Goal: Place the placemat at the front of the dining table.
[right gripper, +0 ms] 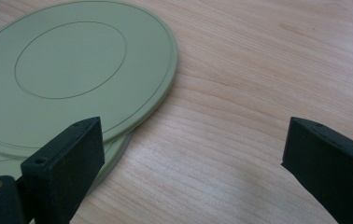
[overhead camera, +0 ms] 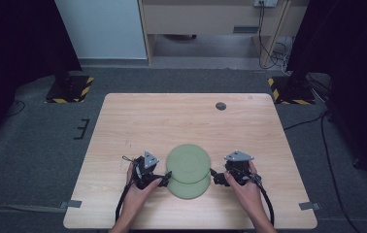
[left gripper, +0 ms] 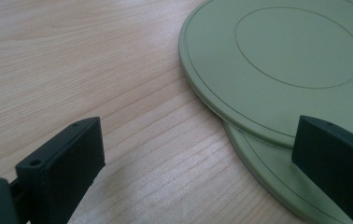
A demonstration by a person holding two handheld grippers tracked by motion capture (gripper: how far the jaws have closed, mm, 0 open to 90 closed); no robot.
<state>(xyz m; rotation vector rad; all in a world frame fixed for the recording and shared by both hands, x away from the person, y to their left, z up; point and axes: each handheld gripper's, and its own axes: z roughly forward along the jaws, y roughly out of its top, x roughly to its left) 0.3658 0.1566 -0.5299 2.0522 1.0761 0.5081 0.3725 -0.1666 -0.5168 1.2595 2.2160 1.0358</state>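
Two round, flat, pale-green plates (overhead camera: pixel 188 163) lie stacked and offset at lower centre of the light wooden worktop (overhead camera: pixel 172 121). The left gripper (overhead camera: pixel 166 177) and right gripper (overhead camera: pixel 214 175) flank them, jaws spread, holding nothing.

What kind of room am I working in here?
Probably a lab or recording space: a bare wooden table on grey carpet, hazard-striped stand bases at the far corners, cables beyond.
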